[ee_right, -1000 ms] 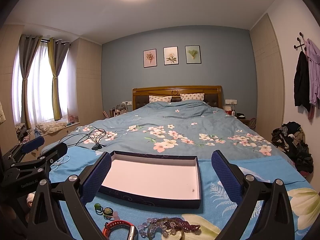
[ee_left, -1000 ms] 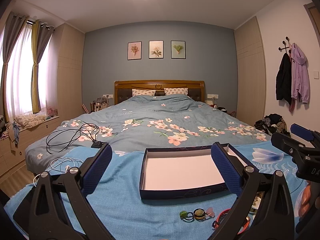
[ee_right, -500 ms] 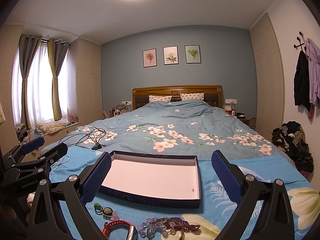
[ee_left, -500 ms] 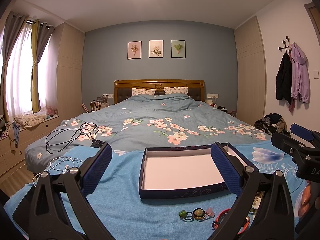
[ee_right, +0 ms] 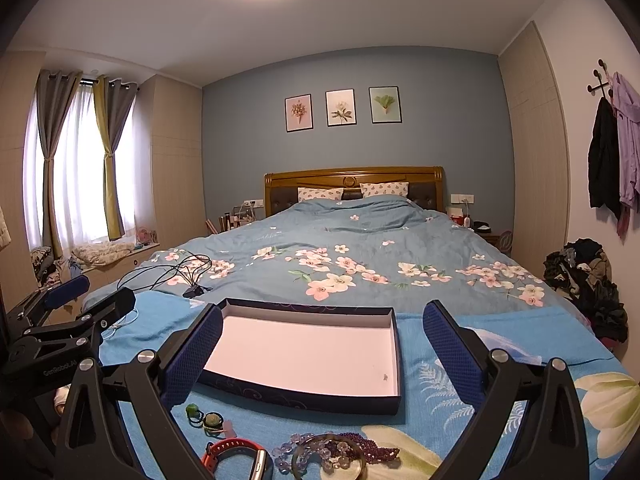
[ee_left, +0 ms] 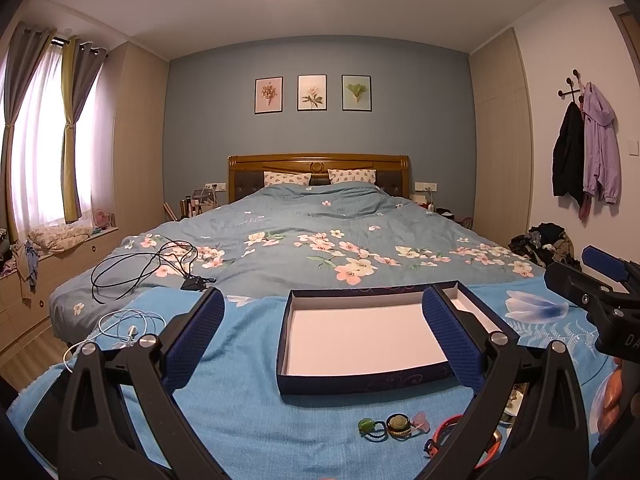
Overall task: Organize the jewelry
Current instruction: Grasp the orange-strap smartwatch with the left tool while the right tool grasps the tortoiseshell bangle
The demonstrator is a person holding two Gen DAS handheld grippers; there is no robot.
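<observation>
Nothing is sorted yet, as I judge it: the box lies open on the blue blanket at the foot of the bed, and its pale floor is bare apart from a tiny speck near its right front corner that I cannot identify. All the jewelry sits outside it, on the blanket just in front of the box's front wall. Nearest that wall, toward its left corner in my right view, is a green bead piece touching a round dark-and-gold piece, with a small pink bit beside them. Closer to me lies a red band, and just right of it a bangle resting over a heap of clear blue beads and purple beads. So every piece is left to move, and I would guess the beaded strands will be the fiddly ones, being tangled under the bangle

My left gripper is spread wide and empty, hovering above the blanket with the box's left wall between its pads. My right gripper is likewise wide open with nothing in it, framing the box from the front, the heap just below it. Neither touches anything

Farther out, black cables and a white earphone cord lie near the blanket's left edge, well apart from the box
</observation>
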